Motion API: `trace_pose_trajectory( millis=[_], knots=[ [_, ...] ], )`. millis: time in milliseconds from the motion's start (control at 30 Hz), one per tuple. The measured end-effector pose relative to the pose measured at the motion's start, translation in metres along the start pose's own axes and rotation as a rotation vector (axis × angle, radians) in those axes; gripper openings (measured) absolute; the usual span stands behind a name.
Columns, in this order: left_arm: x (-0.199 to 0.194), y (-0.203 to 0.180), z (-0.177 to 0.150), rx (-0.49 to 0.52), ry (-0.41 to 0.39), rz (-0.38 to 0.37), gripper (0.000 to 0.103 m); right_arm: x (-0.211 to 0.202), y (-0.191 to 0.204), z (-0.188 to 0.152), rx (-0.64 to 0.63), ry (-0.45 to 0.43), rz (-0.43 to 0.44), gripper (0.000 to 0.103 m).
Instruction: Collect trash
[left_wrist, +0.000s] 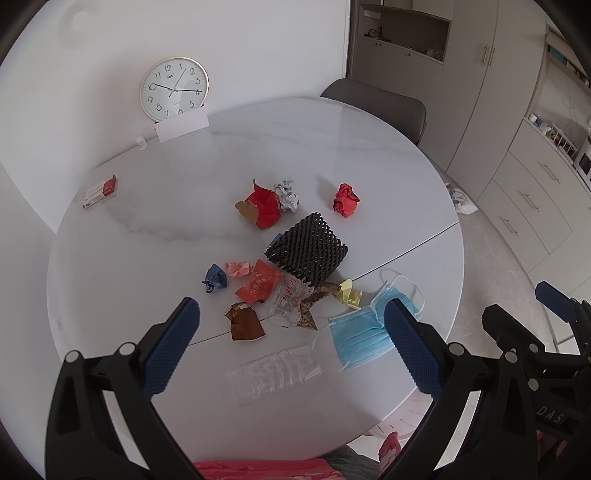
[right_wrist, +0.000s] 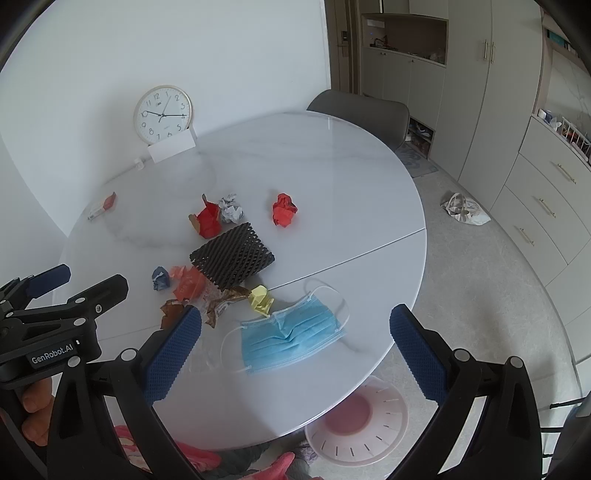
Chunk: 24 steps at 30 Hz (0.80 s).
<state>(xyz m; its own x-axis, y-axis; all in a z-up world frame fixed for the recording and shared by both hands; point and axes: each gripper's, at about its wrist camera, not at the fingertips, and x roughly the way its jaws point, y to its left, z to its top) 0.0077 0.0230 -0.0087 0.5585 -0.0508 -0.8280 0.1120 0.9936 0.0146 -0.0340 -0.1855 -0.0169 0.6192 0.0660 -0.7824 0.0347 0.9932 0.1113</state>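
Trash lies scattered on the round white table (left_wrist: 147, 229). In the left wrist view, the left gripper (left_wrist: 291, 328) hovers above the near edge with its jaws spread wide and nothing between them. A clear plastic tray (left_wrist: 273, 374) lies flat under it, toward 6 o'clock of the pile. At the pile's middle sits a black foam net (left_wrist: 308, 249); a blue face mask (left_wrist: 360, 332) is at its 5 o'clock, a yellow paper scrap (left_wrist: 349, 293) lies between them, and a red paper ball (left_wrist: 345, 201) sits apart at 1 o'clock. A red wrapper (left_wrist: 258, 284) and a brown wrapper (left_wrist: 245, 325) lie at 7 o'clock of the net. A wall clock (left_wrist: 173, 88) stands at the table's far edge.

In the right wrist view, the right gripper (right_wrist: 295, 328) is also released, jaws wide and empty, with the face mask (right_wrist: 291, 339) lying flat below the gap. The net (right_wrist: 232, 256) is at 11 o'clock of the mask. A pink bin (right_wrist: 356, 422) stands on the floor beneath the table's near edge, at 5 o'clock of the mask.
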Motion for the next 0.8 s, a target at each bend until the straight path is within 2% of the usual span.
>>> trace_pose_trajectory(
  millis=[800],
  knots=[
    [0.0, 0.012, -0.001, -0.001, 0.019, 0.003, 0.096, 0.003, 0.012, 0.002, -0.014, 0.034, 0.0, 0.101]
  ],
)
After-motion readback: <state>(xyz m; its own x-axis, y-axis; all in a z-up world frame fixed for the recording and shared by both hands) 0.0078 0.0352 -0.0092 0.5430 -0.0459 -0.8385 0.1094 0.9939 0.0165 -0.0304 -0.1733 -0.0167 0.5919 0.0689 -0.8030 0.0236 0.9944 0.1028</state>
